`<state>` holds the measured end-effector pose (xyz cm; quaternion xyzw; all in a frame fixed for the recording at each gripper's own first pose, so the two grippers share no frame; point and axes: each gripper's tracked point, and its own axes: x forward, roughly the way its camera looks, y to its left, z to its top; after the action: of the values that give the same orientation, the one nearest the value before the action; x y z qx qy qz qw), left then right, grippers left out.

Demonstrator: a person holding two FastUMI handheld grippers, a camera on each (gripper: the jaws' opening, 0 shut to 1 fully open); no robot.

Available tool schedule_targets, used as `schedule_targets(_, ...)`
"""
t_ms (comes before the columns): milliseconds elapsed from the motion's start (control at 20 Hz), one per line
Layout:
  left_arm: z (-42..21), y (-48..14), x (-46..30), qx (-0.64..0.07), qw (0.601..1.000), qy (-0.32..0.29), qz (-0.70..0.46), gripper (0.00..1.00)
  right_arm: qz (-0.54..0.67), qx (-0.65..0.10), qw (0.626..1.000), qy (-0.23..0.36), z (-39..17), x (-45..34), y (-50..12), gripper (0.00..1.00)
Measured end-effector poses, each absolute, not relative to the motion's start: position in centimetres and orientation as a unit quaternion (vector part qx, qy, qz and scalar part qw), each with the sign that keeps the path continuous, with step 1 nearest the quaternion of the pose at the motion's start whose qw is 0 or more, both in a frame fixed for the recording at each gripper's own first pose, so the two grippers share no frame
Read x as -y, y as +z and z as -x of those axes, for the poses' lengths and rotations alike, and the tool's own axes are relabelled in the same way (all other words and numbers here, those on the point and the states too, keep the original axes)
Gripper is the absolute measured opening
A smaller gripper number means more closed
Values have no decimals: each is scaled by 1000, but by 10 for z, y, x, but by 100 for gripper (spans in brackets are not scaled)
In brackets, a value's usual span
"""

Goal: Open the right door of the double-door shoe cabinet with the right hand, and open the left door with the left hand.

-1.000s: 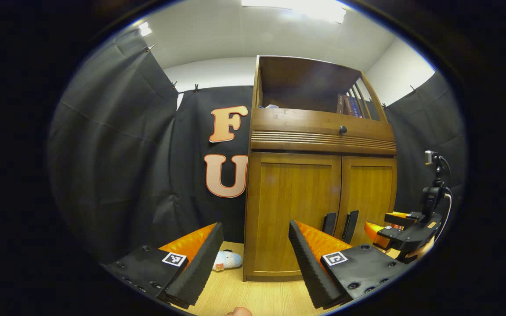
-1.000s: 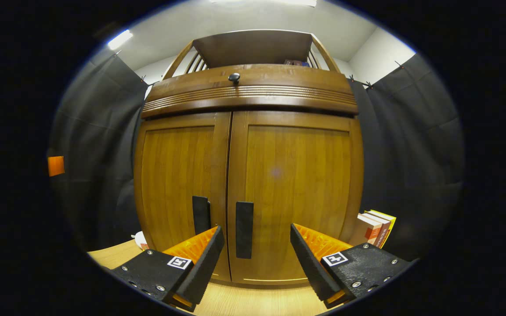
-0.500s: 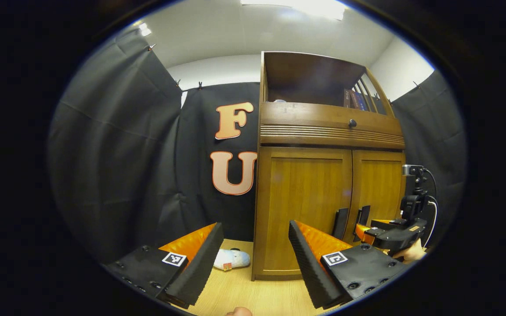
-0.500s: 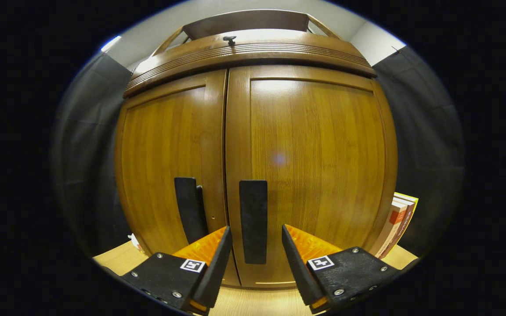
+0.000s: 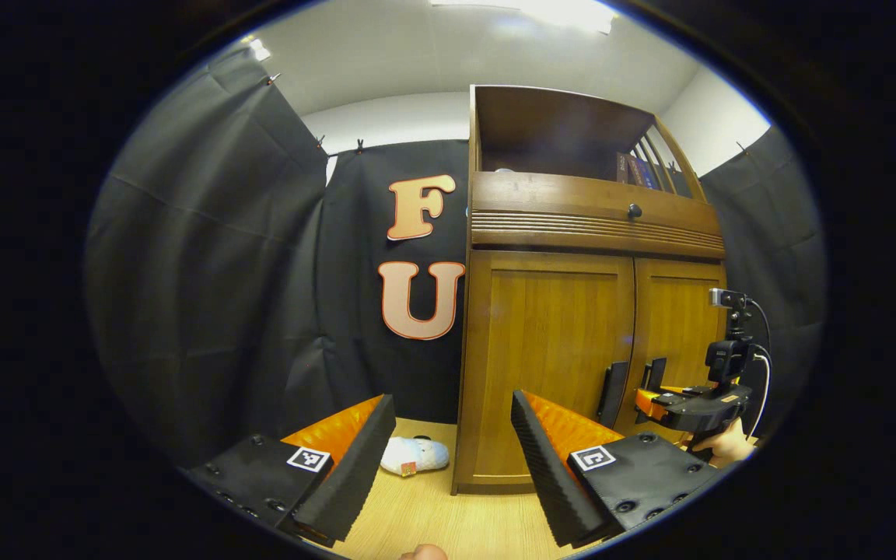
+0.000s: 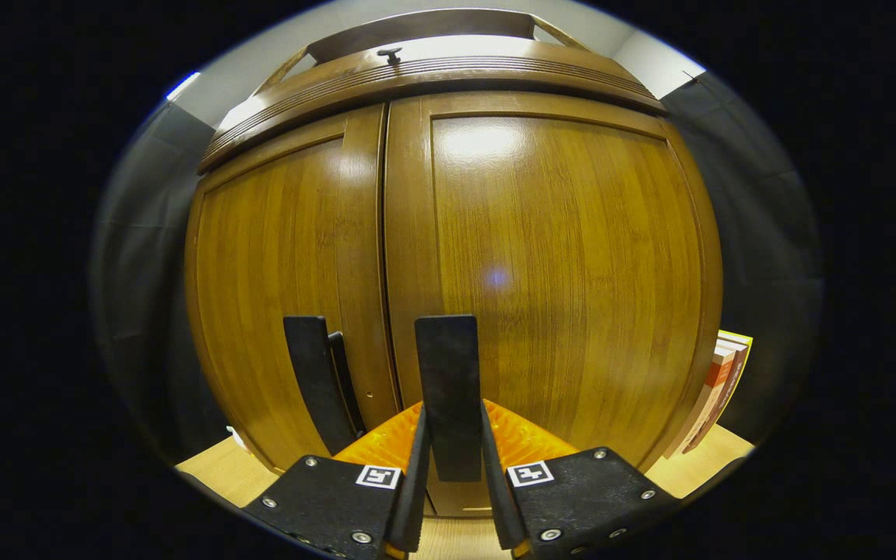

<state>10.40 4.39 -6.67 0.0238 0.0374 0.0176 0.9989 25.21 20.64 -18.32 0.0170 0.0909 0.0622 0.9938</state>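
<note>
Right gripper [image 6: 452, 467] clamps the right door [image 6: 565, 264] handle [image 6: 448, 389]; left gripper [image 5: 452, 459] hangs wide apart short of the closed left door [image 5: 553, 365].

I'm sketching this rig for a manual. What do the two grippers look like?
Both have dark, bolted plates bearing a square black-and-white marker. The left gripper has ridged wedge fingers. The right gripper is similar; from the left gripper view it carries a small camera on a post, with a cable looping down.

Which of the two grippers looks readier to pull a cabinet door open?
The right gripper: its fingers close on the right door's handle. The left gripper hangs open, away from the left handle.
</note>
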Motion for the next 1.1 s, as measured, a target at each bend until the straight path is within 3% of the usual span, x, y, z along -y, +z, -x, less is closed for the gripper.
schedule_targets(150, -101, -68, -42, -39, 999, 16, -20, 99, -14, -94, 993, 66, -245, -205, -183, 27)
schedule_targets(250, -99, -67, -43, -39, 999, 17, -20, 99, -10, -92, 993, 71, -238, -203, -182, 34)
schedule_targets(300, -97, -66, -43, -39, 999, 18, -20, 99, -9, -92, 993, 74, -233, -203, -181, 29)
schedule_targets(650, -71, -61, -35, -33, 999, 15, -19, 99, -10, -94, 992, 85, -186, -186, -172, 22)
schedule_targets(700, -68, -61, -35, -32, 999, 14, -18, 99, -9, -94, 992, 86, -179, -182, -170, 26)
schedule_targets(850, -60, -62, -28, -34, 999, 10, -17, 96, -9, -94, 992, 86, -156, -170, -166, 22)
schedule_targets(1100, -46, -64, -21, -38, 999, 4, -9, 94, -9, -88, 992, 88, -117, -136, -165, 25)
